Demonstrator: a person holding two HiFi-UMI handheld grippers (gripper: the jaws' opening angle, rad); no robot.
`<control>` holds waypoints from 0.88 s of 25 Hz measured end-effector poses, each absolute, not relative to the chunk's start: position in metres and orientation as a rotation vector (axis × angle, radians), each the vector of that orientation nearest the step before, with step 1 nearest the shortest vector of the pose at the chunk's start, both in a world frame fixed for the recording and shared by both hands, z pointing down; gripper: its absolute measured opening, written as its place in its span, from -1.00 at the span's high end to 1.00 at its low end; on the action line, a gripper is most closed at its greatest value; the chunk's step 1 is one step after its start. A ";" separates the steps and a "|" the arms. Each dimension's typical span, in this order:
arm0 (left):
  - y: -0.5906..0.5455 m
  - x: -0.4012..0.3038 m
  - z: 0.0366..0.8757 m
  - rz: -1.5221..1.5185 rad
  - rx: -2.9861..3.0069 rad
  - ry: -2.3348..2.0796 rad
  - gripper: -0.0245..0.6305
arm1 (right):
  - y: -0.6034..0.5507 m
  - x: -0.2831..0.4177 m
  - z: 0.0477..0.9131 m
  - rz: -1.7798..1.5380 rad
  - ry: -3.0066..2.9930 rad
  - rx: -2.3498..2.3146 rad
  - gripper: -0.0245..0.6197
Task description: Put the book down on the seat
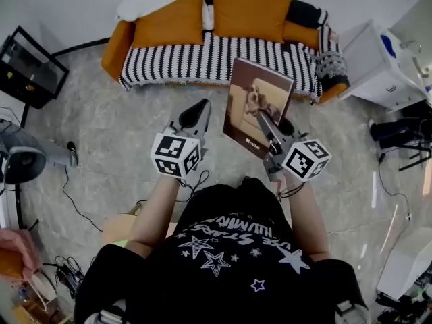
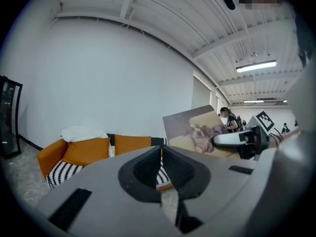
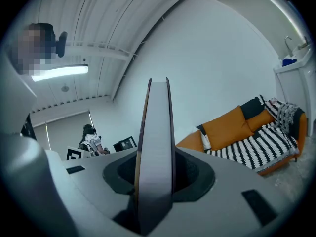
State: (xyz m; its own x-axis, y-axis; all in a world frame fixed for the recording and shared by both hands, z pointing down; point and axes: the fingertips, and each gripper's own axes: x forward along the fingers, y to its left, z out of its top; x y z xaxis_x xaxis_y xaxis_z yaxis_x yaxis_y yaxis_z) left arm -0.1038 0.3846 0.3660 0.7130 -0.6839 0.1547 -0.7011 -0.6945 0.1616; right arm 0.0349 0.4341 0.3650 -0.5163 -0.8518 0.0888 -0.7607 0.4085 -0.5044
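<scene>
Clamped in the right claw (image 1: 268, 128) and held clear of the floor (image 1: 121, 133): the book (image 1: 258, 103), upright and a little tilted, its cover photo of a dog lying on a couch turned up toward the head camera. Edge-on in the right gripper view, a thin pale slab (image 3: 157, 112) between the two pads, both pressed against it. Not yet on the seat (image 1: 216, 58); hanging in front of the right half of the sofa (image 1: 116, 46), above grey stone-patterned flooring, top corner overlapping the striped front edge only by line of sight. Left claw (image 1: 196, 113) closed, tips together and holding nothing, raised just beside the book's left edge without touching it. In the left gripper view, the same book off to the right, with a pale finger of the right claw lying across its lower part. On the sofa: a black-and-white striped seat cover, orange back cushions (image 1: 246, 12), orange arms, and a white cloth (image 1: 152, 2) bunched at the top left. Left of the sofa, a black framed panel (image 1: 27, 63) by the wall; right of it, a white cabinet (image 1: 368, 59). At the bottom of the head view, two bare forearms (image 1: 158, 208) and a black shirt (image 1: 223, 255) printed with white stars.
</scene>
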 end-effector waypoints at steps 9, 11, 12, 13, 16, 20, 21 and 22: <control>0.368 -0.127 0.385 0.133 2.625 -1.178 0.87 | 0.405 0.027 0.362 -0.802 2.425 -1.300 0.46; 0.361 -0.126 0.387 0.144 2.619 -1.193 0.87 | 0.393 0.031 0.367 -0.820 2.428 -1.287 0.46; 0.356 -0.124 0.388 0.150 2.615 -1.202 0.87 | 0.386 0.033 0.370 -0.832 2.429 -1.280 0.46; 0.351 -0.123 0.389 0.157 2.612 -1.211 0.87 | 0.379 0.036 0.373 -0.845 2.430 -1.272 0.46; 0.329 -0.116 0.393 0.186 2.593 -1.248 0.87 | 0.353 0.047 0.380 -0.880 2.433 -1.243 0.46; 0.298 -0.093 0.397 0.223 2.572 -1.277 0.87 | 0.315 0.075 0.382 -0.903 2.436 -1.211 0.46; 0.291 -0.086 0.398 0.231 2.576 -1.277 0.87 | 0.306 0.083 0.382 -0.906 2.436 -1.208 0.46; 0.286 -0.082 0.398 0.239 2.578 -1.279 0.87 | 0.298 0.089 0.382 -0.910 2.434 -1.205 0.46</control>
